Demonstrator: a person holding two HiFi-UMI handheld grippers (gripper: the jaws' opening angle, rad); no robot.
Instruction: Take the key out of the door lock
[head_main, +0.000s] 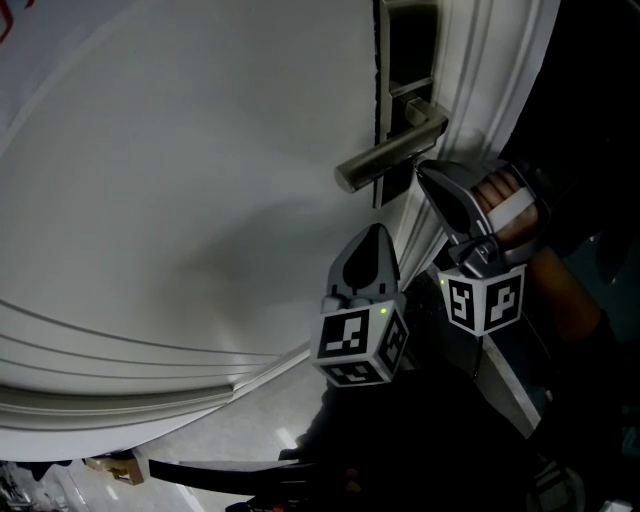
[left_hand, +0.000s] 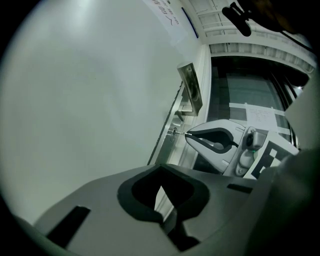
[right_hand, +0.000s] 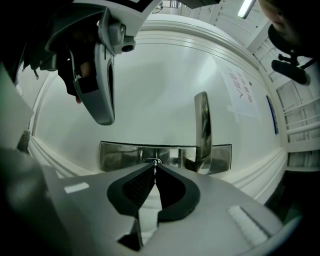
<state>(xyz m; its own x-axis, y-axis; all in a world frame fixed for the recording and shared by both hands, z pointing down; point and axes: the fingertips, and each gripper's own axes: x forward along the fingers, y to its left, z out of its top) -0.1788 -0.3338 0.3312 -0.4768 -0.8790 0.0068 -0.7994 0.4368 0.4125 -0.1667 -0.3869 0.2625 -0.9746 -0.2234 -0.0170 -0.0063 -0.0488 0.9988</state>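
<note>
Right gripper view: clamping key beside handle w/ right gripper, prob. needing straight pulling, no twisting, w/ left gripper closed, empty, below handle.

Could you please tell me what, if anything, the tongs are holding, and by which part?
The right tongs grip the key by its exposed end, at the door lock; the left tongs hold nothing.

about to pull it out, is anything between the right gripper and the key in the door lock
Nothing visible. The right gripper has its jaws closed on the thin metal key at the lock. The silver lever door handle sits to one side, and the shut left gripper hangs clear.
</note>
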